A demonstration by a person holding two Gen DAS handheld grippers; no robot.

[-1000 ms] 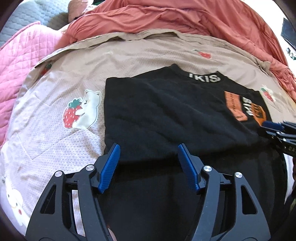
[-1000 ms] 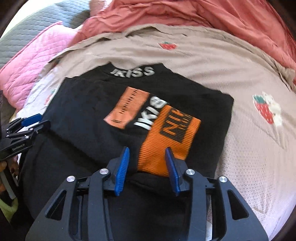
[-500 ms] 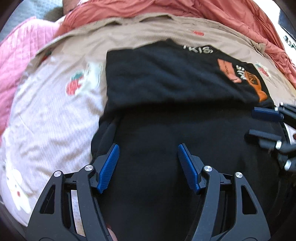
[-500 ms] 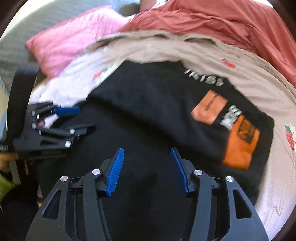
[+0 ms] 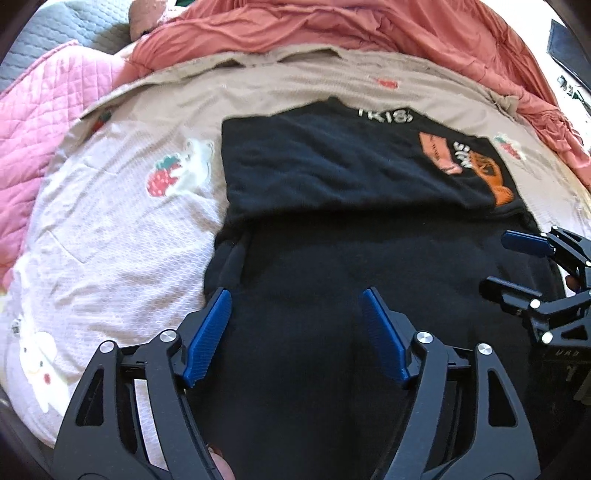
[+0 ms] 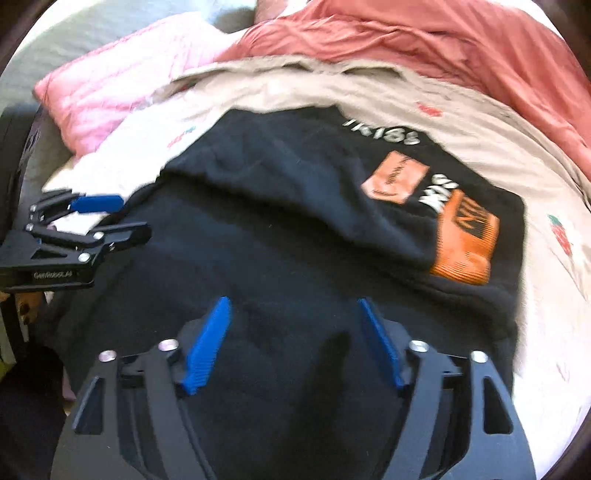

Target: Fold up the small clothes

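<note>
Left wrist view: black shirt (image 5: 332, 177) lies partly folded on the printed bedsheet (image 5: 110, 229) (orange patch facing up). Left gripper (image 5: 295, 325) and right gripper (image 6: 295, 332) hover above it, jaws just opened, apart, nothing between them.

Beige strawberry-print bedspread (image 5: 122, 236); lying on it: folded black shirt with orange patch (image 5: 332, 173), rumpled rust-red blanket (image 5: 332, 33), pink quilted pillow (image 5: 33, 110).
</note>
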